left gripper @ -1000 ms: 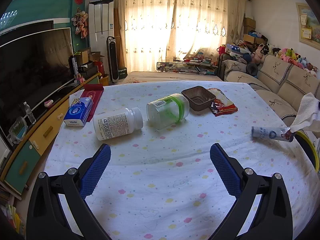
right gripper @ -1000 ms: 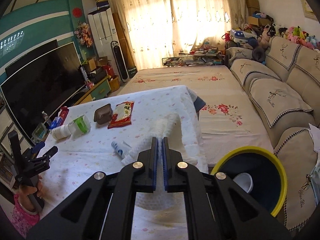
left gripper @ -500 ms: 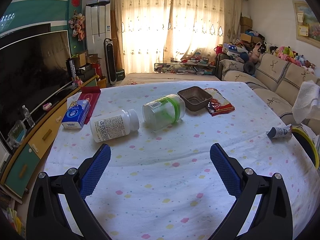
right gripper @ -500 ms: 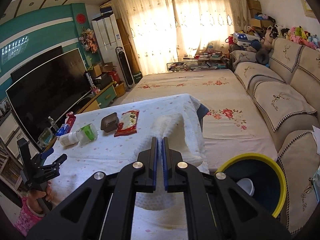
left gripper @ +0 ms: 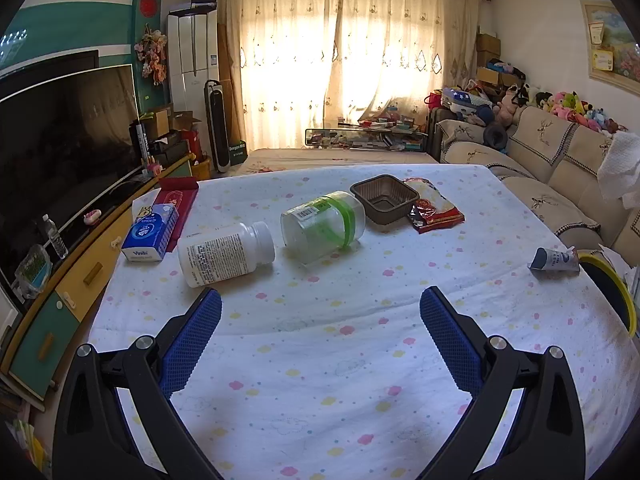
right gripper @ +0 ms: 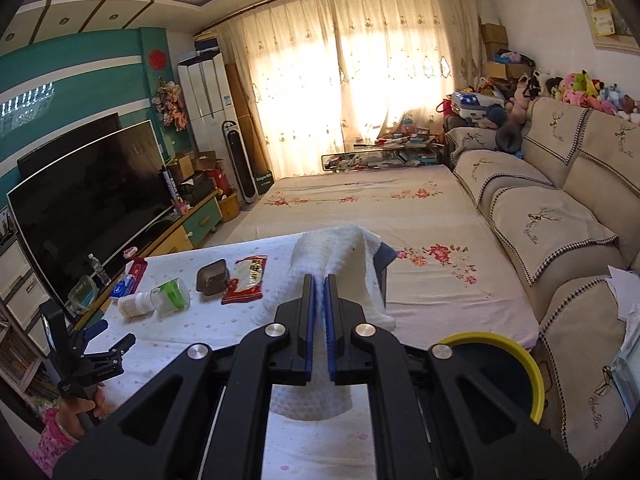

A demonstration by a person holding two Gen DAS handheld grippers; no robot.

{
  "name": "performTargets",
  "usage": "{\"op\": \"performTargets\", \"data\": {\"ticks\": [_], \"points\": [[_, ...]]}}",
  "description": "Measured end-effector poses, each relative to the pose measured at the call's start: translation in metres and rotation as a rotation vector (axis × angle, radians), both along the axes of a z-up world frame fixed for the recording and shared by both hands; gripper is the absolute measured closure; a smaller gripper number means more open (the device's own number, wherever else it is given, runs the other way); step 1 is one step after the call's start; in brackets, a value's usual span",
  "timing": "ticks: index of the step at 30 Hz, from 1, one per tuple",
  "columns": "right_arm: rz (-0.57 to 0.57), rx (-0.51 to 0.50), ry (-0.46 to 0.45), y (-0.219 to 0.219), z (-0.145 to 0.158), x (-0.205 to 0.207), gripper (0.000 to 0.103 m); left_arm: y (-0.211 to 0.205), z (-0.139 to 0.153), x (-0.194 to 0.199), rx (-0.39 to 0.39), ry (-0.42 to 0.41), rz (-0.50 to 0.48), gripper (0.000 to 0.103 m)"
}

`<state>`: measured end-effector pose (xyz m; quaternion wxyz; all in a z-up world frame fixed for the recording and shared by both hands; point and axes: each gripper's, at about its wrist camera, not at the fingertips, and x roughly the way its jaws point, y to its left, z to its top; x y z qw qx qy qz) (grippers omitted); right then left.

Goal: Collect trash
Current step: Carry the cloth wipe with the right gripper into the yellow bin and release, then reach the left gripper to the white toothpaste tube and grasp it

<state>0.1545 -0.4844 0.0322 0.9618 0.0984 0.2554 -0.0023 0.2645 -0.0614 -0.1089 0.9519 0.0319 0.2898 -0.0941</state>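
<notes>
Daylight comes through the curtains (left gripper: 344,80) at the far wall, and in both views their middle part is overexposed, nearly white with a warm yellow tone. The room is bright enough, but the television (left gripper: 68,136) on the left is a dark surface with only weak reflections. The worktop (left gripper: 320,340) is evenly lit; the white bottle (left gripper: 224,254) and the clear jar (left gripper: 324,226) throw short, soft shadows toward the camera. Both pictures are sharp in the middle, without motion blur. The fisheye lens bends straight lines strongly near the borders, and the corners are black. The plush toys (right gripper: 588,90) far on the right are small and less distinct.
</notes>
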Motion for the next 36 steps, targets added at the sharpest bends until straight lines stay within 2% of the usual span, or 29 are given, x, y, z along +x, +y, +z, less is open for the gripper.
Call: {"op": "performTargets", "data": {"ticks": [4, 9, 14, 15, 16, 18, 26, 30, 32, 36], "points": [[-0.105, 0.011, 0.044, -0.033, -0.019, -0.014, 0.097, -0.001, 0.000, -0.001, 0.003, 0.001, -0.005, 0.005], [-0.242, 0.029, 0.126, -0.074, -0.057, -0.025, 0.096, -0.004, -0.001, -0.001, 0.011, 0.001, -0.013, 0.005], [-0.331, 0.041, 0.198, -0.103, -0.093, -0.025, 0.094, -0.005, -0.001, -0.001, 0.014, 0.002, -0.018, 0.005], [-0.350, 0.035, 0.208, -0.107, -0.098, -0.024, 0.087, -0.005, -0.001, -0.001, 0.014, 0.002, -0.018, 0.005], [-0.372, 0.032, 0.215, -0.111, -0.103, -0.023, 0.070, -0.005, -0.001, -0.001, 0.013, 0.002, -0.018, 0.005], [-0.414, 0.023, 0.209, -0.115, -0.107, -0.025, 0.056, -0.005, -0.001, -0.001, 0.013, 0.002, -0.017, 0.005], [-0.390, 0.044, 0.168, -0.102, -0.107, -0.030, 0.056, -0.009, 0.000, -0.003, 0.012, -0.001, -0.039, 0.005], [-0.362, 0.057, 0.168, -0.092, -0.111, -0.031, 0.053, -0.021, 0.002, -0.004, -0.042, 0.043, -0.121, 0.005], [-0.346, 0.068, 0.173, -0.091, -0.115, -0.033, 0.053, -0.034, 0.004, -0.004, -0.067, 0.080, -0.195, 0.005], [-0.338, 0.087, 0.178, -0.095, -0.119, -0.037, 0.053, -0.079, 0.012, -0.002, -0.057, 0.132, -0.382, 0.005]]}}
